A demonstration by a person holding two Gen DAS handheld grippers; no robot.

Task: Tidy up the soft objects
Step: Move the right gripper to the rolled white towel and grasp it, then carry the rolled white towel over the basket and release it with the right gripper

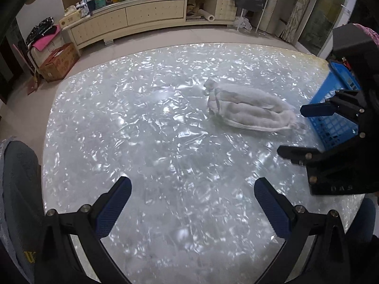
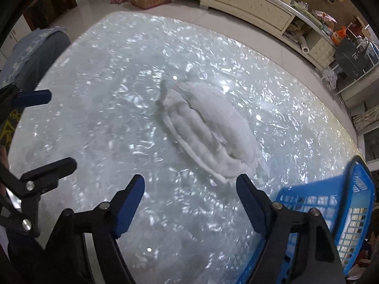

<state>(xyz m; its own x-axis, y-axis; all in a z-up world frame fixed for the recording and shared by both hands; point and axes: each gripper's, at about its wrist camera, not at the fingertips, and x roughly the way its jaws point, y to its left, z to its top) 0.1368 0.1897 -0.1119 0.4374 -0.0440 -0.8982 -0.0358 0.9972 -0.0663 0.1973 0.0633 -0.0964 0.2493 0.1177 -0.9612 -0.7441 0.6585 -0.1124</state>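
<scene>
Jaws on both grippers are standing wide apart, holding nothing. The left gripper (image 1: 193,203) is hovering over bare table at the bottom of its own view; the right gripper (image 2: 190,194) is hovering low in its view, its right-hand finger nearly meeting the near end of the white folded cloth (image 2: 208,127), though contact cannot be confirmed.

The cloth is lying flat on the table (image 1: 142,142), at centre right in the left wrist view, bunched into long soft ridges with a loose tail toward the upper left. The blue basket (image 2: 350,203) is sitting at lower right of the right wrist view, just beside the cloth's end, tipped or angled with its mesh wall showing. Likely reason for the pairing: cloth goes into basket, a short carry.

Room for moving: open glossy table is stretching left and ahead of both grippers. The table's curved far edge is running across the upper frame, floor and a long cabinet (image 1: 128,19) beyond. A grey chair back (image 1: 16,189) is crowding the lower left.
</scene>
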